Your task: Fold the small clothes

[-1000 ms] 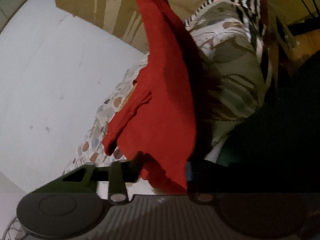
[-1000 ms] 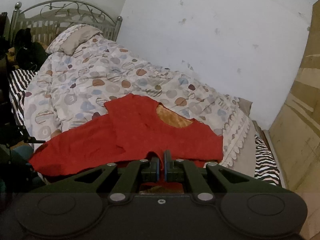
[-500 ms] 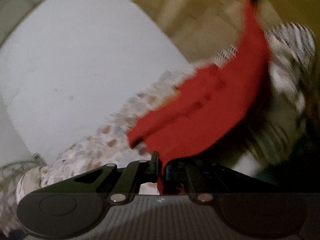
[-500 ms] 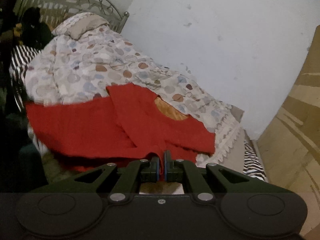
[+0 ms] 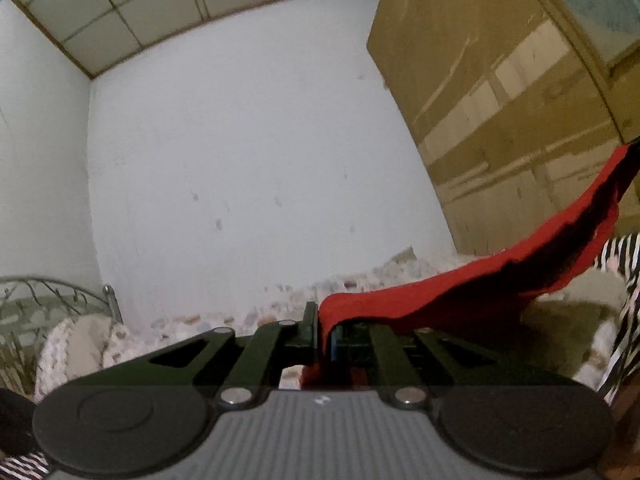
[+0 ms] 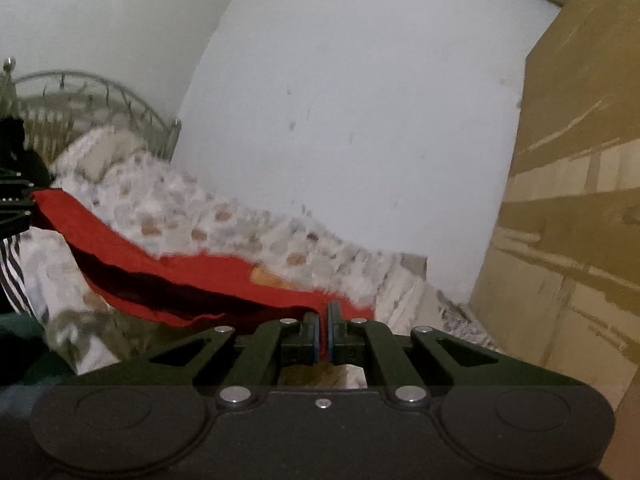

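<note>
A small red garment hangs stretched in the air above the bed, held at two ends. My left gripper is shut on one edge of it, and the cloth runs off to the upper right of the left wrist view. In the right wrist view the same red garment sags from the far left down to my right gripper, which is shut on its other edge. An orange inner lining shows at the neck opening. The left gripper's black body is visible at the left edge, at the garment's far end.
Below the garment lies a bed with a spotted quilt and a metal headboard. A pillow lies at the head end. A tall brown wardrobe stands at the foot, and a white wall runs along the far side. Striped fabric lies at the bed's edge.
The left gripper closed on the garment's edge, rose and rolled level. The right gripper moved sideways, and the garment, which lay on the quilt, now hangs stretched between the two.
</note>
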`<move>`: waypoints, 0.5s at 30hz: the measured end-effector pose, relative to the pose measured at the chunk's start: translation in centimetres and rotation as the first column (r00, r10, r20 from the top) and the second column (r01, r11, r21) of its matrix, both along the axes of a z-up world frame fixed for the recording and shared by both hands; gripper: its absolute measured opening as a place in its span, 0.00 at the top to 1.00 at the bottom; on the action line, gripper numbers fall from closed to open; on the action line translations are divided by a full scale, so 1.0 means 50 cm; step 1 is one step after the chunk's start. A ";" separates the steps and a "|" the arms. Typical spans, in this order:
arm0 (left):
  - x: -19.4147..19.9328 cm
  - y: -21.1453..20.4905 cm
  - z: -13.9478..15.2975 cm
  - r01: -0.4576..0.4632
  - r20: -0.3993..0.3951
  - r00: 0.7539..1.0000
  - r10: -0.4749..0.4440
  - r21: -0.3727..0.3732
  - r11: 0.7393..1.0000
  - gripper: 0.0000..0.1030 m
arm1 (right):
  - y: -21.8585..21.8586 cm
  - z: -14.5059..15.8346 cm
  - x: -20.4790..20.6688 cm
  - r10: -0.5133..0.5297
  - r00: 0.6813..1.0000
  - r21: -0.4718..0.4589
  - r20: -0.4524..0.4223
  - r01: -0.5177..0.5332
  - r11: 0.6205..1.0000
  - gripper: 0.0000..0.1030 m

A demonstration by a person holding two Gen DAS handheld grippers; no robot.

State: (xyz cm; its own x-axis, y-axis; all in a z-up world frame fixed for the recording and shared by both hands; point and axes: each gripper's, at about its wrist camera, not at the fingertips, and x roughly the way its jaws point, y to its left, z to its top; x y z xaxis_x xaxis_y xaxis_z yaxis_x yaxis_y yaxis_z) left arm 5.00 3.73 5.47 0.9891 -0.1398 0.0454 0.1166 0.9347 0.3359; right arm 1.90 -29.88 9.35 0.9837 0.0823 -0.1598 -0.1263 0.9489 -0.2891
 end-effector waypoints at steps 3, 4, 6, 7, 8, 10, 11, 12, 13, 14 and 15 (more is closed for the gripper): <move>-0.048 0.003 0.050 0.021 -0.009 1.000 -0.021 -0.019 1.000 0.95 | -0.006 0.045 -0.046 0.020 0.999 0.006 0.042 -0.020 1.000 0.98; -0.063 0.004 0.066 0.026 -0.011 1.000 -0.026 -0.017 1.000 0.95 | -0.008 0.059 -0.059 0.026 0.999 0.015 0.047 -0.027 1.000 0.98; -0.083 0.005 0.093 0.035 -0.014 0.999 -0.035 -0.007 0.999 0.95 | -0.013 0.084 -0.083 0.033 0.998 0.034 0.054 -0.035 0.999 0.98; -0.089 0.006 0.104 0.042 -0.018 0.999 -0.042 -0.007 0.999 0.95 | -0.016 0.096 -0.089 0.031 0.998 0.045 0.058 -0.034 0.998 0.98; -0.090 0.008 0.116 0.049 -0.027 0.998 -0.049 -0.011 0.999 0.95 | -0.021 0.106 -0.094 0.028 0.998 0.061 0.061 -0.032 0.998 0.98; -0.071 0.012 0.140 0.070 -0.058 0.996 -0.072 -0.036 0.997 0.95 | -0.033 0.123 -0.093 0.024 0.998 0.105 0.059 -0.030 0.994 0.98; -0.054 0.016 0.150 0.080 -0.069 0.994 -0.083 -0.050 0.996 0.95 | -0.040 0.131 -0.088 0.023 0.998 0.126 0.057 -0.030 0.992 0.98; -0.029 0.018 0.161 0.090 -0.073 0.993 -0.093 -0.055 0.994 0.95 | -0.046 0.137 -0.074 0.023 0.998 0.139 0.055 -0.030 0.990 0.98; 0.001 0.020 0.171 0.098 -0.073 0.992 -0.101 -0.054 0.994 0.95 | -0.049 0.141 -0.060 0.021 0.998 0.142 0.054 -0.029 0.989 0.98; 0.026 0.020 0.181 0.106 -0.079 0.991 -0.110 -0.057 0.993 0.95 | -0.051 0.145 -0.040 0.021 0.999 0.141 0.051 -0.028 0.990 0.98; 0.065 0.020 0.193 0.113 -0.102 0.988 -0.119 -0.070 0.991 0.95 | -0.055 0.152 -0.015 0.020 0.999 0.145 0.044 -0.026 0.989 0.98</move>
